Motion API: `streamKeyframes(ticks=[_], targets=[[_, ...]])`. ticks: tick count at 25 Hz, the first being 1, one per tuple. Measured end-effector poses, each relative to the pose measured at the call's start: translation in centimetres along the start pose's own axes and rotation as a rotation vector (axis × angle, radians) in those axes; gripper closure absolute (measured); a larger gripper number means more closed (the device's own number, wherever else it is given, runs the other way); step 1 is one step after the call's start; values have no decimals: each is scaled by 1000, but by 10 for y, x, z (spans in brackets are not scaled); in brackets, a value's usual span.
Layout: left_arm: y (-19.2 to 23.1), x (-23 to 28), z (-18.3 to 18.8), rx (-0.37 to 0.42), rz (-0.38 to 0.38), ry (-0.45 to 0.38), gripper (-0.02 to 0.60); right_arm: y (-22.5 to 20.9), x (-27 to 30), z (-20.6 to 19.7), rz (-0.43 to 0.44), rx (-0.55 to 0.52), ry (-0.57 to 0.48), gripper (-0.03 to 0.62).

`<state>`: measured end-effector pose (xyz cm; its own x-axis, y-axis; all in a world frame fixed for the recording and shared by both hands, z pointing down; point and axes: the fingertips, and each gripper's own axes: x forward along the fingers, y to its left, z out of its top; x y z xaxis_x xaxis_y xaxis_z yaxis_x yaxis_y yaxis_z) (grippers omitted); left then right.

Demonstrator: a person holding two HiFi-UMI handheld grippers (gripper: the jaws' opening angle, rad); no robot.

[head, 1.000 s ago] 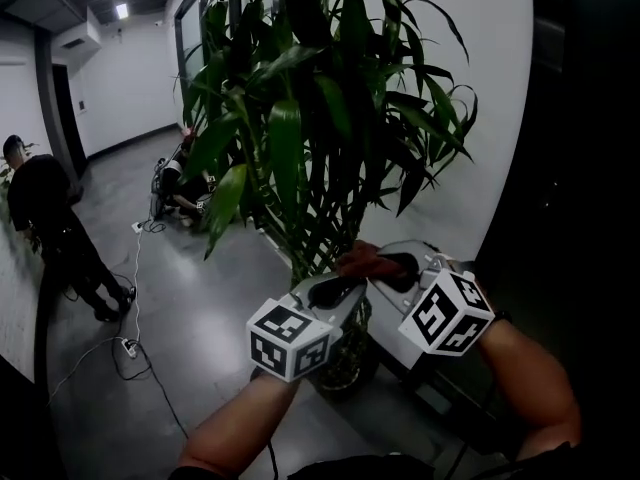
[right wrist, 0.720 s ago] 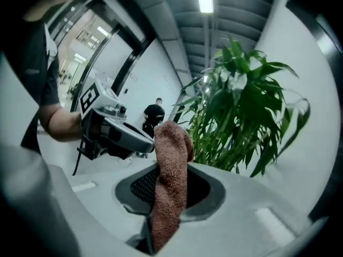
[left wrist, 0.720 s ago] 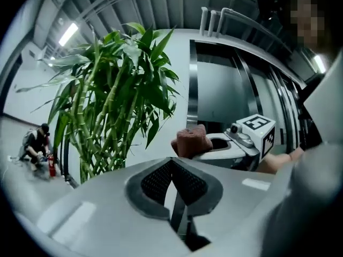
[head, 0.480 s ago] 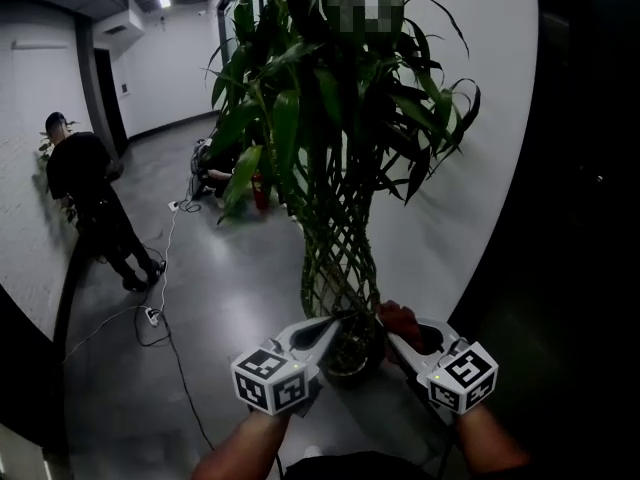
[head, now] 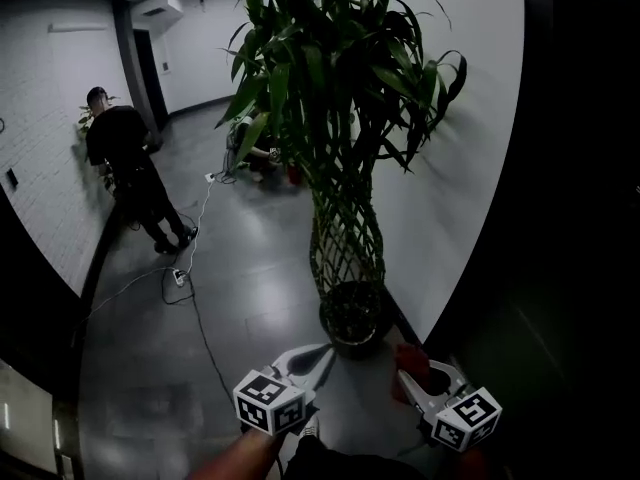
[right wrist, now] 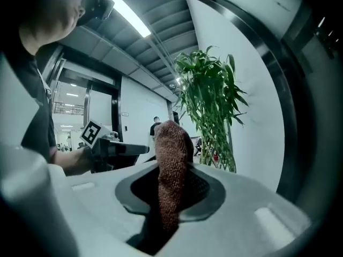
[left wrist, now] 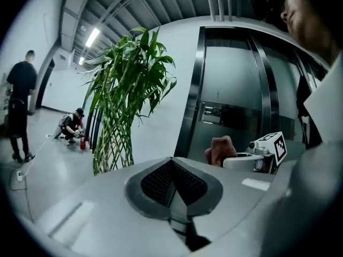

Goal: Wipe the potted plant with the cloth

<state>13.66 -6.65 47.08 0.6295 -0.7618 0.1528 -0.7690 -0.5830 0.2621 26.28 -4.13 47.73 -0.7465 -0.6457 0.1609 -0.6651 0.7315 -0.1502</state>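
A standing person (head: 125,163) is occupying the floor far ahead and left of the left gripper (head: 322,353), with a cable (head: 190,288) trailing across the floor between them. A crouching person (head: 255,156) is working beyond the potted plant (head: 340,118), which is standing just ahead of both grippers against the white wall (head: 450,198). The left gripper is holding its jaws fully together, empty. The right gripper (head: 412,376) is clamping the brown cloth (right wrist: 171,159), which is projecting past the jaw tips, apart from the plant.
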Motion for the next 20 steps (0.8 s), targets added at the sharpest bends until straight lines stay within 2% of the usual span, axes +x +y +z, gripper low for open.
streamKeyframes(ticks=[5, 8, 14, 20], targets=[[-20, -15, -27, -38, 109, 29, 565, 3, -28, -32, -2, 56, 13, 528], [-29, -24, -32, -25, 158, 48, 565, 10, -39, -40, 14, 85, 14, 528], [-45, -33, -35, -13, 98, 63, 564, 19, -50, -35, -8, 60, -30, 528], [-39, -62, -33, 3, 39, 59, 563, 41, -45, -47, -58, 101, -27, 530]])
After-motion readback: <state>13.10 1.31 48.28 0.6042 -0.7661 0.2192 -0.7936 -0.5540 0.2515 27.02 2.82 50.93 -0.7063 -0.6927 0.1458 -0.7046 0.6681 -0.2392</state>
